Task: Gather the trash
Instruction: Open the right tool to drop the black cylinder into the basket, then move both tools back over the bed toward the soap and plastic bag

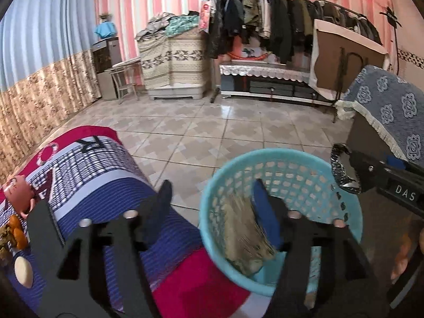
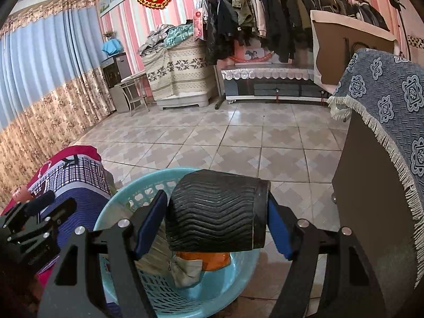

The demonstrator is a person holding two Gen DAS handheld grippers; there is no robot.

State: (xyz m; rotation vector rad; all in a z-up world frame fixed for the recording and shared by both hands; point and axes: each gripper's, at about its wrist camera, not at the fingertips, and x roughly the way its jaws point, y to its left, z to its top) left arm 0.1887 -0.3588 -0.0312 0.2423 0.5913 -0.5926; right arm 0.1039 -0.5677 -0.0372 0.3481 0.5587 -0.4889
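Note:
A light blue plastic basket stands on the floor beside the bed; it also shows in the right wrist view. Crumpled paper and brownish trash lie inside it, with an orange wrapper. My right gripper is shut on a black ribbed roll and holds it over the basket; the roll shows in the left wrist view at the basket's right rim. My left gripper is open and empty, over the bed edge and the basket's left rim.
The bed has a red, blue and white striped cover with a pink toy, orange peel and a pale oval object on it. A dark cabinet with a blue floral cloth stands right. Tiled floor lies ahead.

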